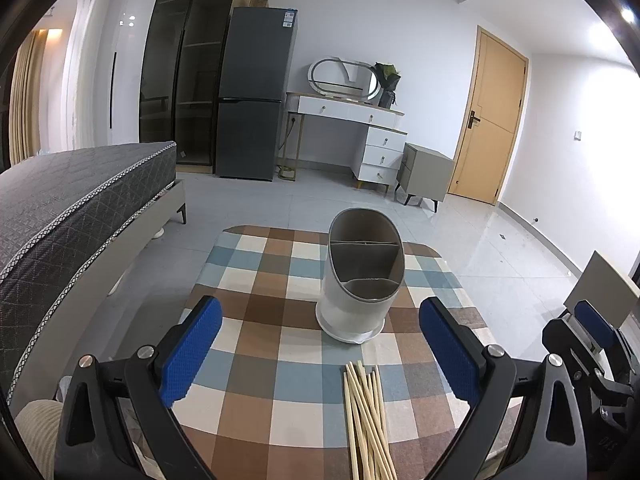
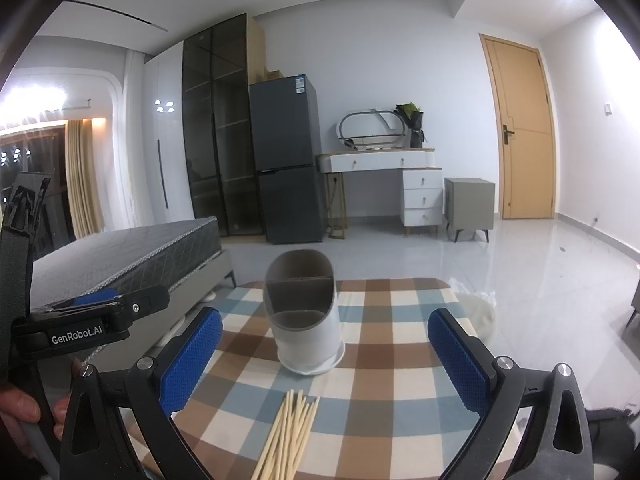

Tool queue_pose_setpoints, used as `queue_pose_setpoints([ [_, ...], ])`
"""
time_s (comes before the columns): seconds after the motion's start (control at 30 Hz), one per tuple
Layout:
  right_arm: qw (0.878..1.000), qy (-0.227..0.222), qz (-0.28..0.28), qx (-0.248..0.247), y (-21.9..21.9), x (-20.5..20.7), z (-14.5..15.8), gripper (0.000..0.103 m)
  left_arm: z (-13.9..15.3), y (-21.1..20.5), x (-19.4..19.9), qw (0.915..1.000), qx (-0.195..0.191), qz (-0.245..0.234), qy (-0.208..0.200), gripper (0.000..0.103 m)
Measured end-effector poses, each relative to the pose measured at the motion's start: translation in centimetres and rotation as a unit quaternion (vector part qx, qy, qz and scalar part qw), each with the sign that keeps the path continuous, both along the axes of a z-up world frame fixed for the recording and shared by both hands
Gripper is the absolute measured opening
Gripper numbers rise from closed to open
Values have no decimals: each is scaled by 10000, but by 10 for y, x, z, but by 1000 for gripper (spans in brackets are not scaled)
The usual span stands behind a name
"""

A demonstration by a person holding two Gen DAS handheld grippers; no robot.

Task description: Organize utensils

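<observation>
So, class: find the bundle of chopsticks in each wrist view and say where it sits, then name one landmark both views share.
Left wrist view: chopsticks at bottom centre-right, between the open fingers, nearer than the utensil holder.
Right wrist view: chopsticks at bottom centre, fanned, below the utensil holder.
Shared landmark: the checked tablecloth.
</observation>
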State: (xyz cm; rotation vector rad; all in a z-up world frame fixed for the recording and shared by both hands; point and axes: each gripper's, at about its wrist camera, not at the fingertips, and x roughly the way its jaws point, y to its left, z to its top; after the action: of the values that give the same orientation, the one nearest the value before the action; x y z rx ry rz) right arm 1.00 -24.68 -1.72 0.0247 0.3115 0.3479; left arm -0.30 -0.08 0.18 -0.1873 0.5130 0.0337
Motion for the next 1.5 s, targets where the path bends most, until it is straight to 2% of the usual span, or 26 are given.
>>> queue_pose_setpoints([
  [0.77, 10000, -2, 8, -8, 0, -1, 2, 103, -1, 1, 0, 10000, 3, -24, 20, 96],
  [0.97, 9999, 123, -19, -37, 2, 1, 1, 103, -4, 0, 2, 9999, -15, -22, 122, 96],
  [1.17, 9987, 490, 25, -129, 11, 15, -9, 103, -13, 3, 13, 9990, -88, 32, 439, 96],
  [1.3, 9950, 939, 114, -318, 21, 30, -24, 101, -25, 13, 29, 9960, -167, 166, 858, 96],
  [1.37, 9919, 1182, 196, -431, 27, 37, -34, 100, -33, 18, 37, 9933, -83, 319, 1110, 96],
  [1.47, 9843, 1615, 271, -662, 35, 52, -53, 92, -48, 29, 51, 9865, -177, 513, 1544, 96],
  [1.5, 9806, 1790, 307, -736, 39, 58, -60, 86, -56, 35, 56, 9827, -276, 604, 1727, 96],
])
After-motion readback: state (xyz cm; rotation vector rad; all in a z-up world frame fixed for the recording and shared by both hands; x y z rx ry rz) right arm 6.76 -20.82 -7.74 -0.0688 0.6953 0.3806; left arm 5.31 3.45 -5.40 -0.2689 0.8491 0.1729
